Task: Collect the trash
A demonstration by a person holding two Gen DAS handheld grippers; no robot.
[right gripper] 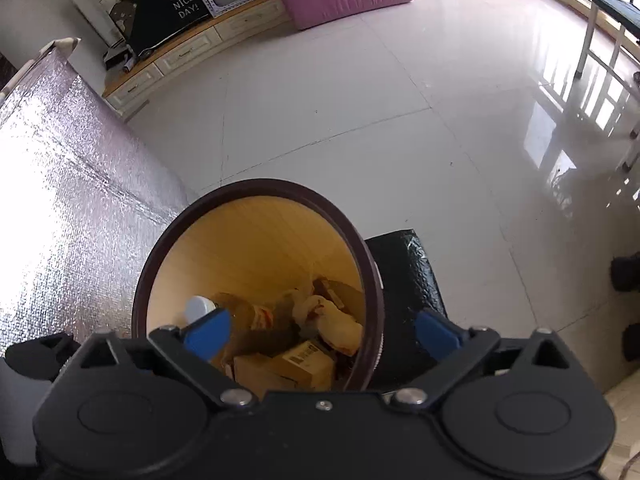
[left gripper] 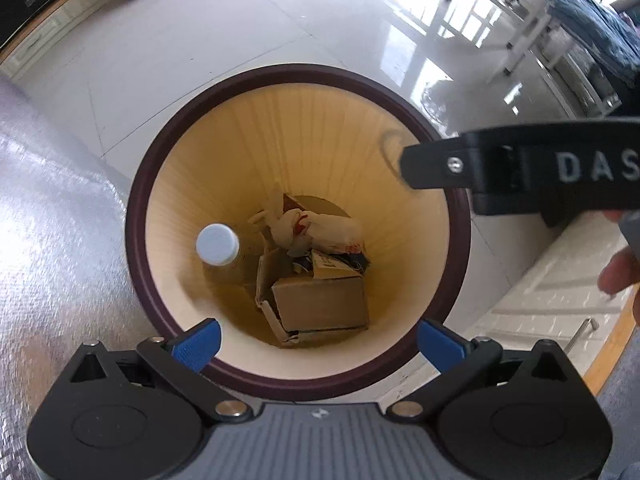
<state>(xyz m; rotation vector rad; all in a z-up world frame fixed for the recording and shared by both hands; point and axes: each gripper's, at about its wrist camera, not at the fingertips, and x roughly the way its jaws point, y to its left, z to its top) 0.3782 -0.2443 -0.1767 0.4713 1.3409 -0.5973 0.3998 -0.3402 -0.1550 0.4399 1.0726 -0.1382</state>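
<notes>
The left wrist view looks straight down from close above the round cream-walled waste bin with a dark brown rim (left gripper: pixel 138 216), its open mouth filling the middle of the frame. The right wrist view sits near that bin (right gripper: pixel 370 280) too, but slants down and forward over its near edge, taking in the glossy white tiled floor (right gripper: pixel 360 100) beyond it. Both views share the bin's inside, the floor (left gripper: pixel 200 48) around it, and the crinkled silver foil sheet (left gripper: pixel 48 216) left of it (right gripper: pixel 72 184).
</notes>
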